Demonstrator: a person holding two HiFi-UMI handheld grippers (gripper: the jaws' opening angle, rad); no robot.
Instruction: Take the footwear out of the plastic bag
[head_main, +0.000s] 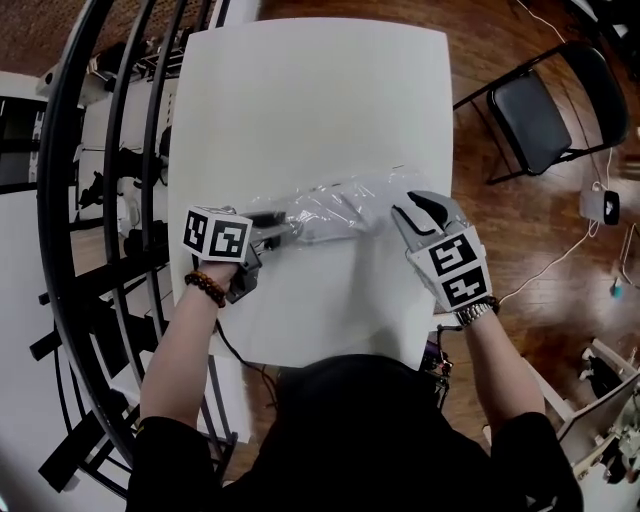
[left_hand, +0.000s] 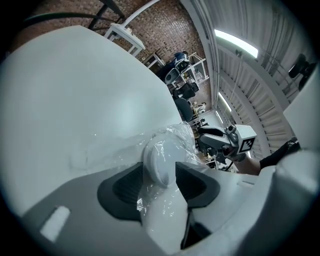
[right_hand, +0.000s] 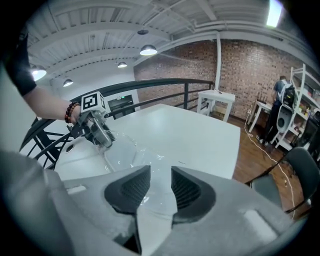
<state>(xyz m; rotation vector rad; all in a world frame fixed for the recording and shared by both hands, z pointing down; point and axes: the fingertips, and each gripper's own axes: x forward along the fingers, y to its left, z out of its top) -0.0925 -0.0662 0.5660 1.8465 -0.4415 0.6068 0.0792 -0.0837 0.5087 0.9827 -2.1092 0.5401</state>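
A clear plastic bag (head_main: 345, 205) lies across the middle of the white table (head_main: 310, 90), with white footwear (head_main: 320, 228) inside it. My left gripper (head_main: 280, 225) is at the bag's left end. In the left gripper view its jaws (left_hand: 159, 172) stand wide on either side of the wrapped footwear (left_hand: 162, 160). My right gripper (head_main: 415, 208) is at the bag's right end. Its pads (right_hand: 186, 190) are apart, with only thin bag film (right_hand: 125, 152) lying between them. Each gripper is visible from the other: the left gripper (right_hand: 97, 130) and the right gripper (left_hand: 225, 142).
A black railing (head_main: 80, 200) curves along the table's left side. A black folding chair (head_main: 545, 110) stands on the wooden floor to the right, with cables and a small white device (head_main: 598, 205) beyond it. The table's near edge is just in front of my body.
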